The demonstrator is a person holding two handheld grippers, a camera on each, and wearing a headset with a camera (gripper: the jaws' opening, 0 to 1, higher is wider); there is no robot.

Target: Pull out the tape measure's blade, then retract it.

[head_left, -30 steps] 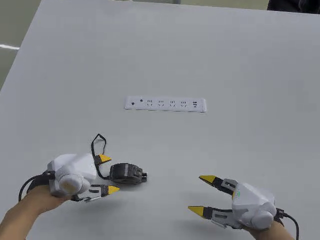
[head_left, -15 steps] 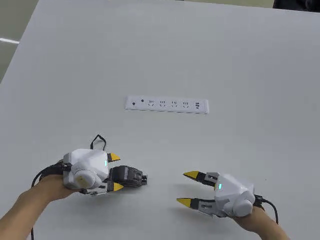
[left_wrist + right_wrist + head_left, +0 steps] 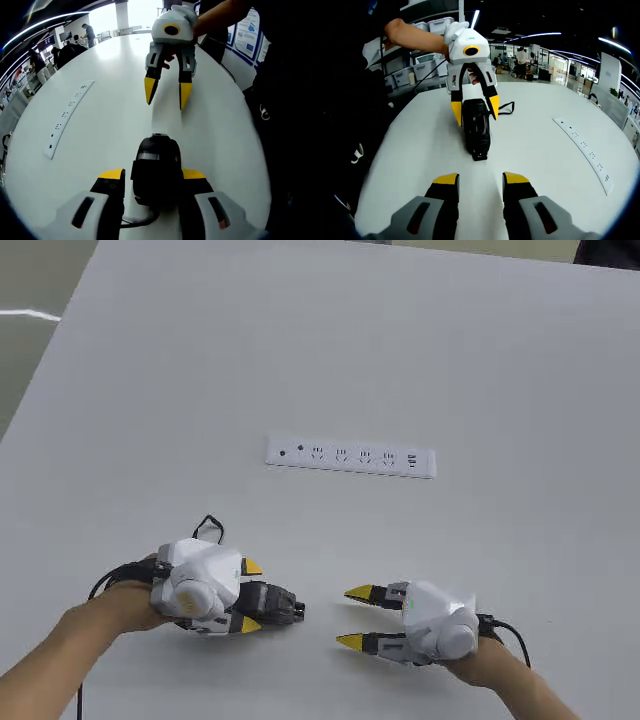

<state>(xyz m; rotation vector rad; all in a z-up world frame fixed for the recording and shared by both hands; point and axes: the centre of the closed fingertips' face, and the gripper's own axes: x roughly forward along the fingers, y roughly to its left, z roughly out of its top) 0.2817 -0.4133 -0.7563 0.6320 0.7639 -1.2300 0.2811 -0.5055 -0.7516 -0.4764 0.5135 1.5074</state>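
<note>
Jaws with yellow tips on the left gripper (image 3: 251, 595) are closed in on a black, rounded plastic tape measure (image 3: 272, 602), one tip against each flat side of its case, so the case sits pinched between them. It rests on the pale grey table (image 3: 300, 360), on the person's side of a long white power strip (image 3: 350, 456) and a little toward the table's left edge. The strip lies flat across the middle of the table, well apart from both grippers, its row of sockets facing up. In the left gripper view the front of the case pokes out past the jaw tips; in the right gripper view its small blade end points at the camera, low against the tabletop. No blade is drawn out that I can see. A thin black strap loop (image 3: 208, 525) lies on the table just behind the left gripper, on the side toward the power strip. The right gripper (image 3: 354, 617) hangs near the tape measure's blade end, facing it, its two yellow-tipped jaws spread apart and holding nothing, with bare tabletop between their tips and the case. A hand grips each white gripper body from behind, and black cables trail back from both toward the person.
</note>
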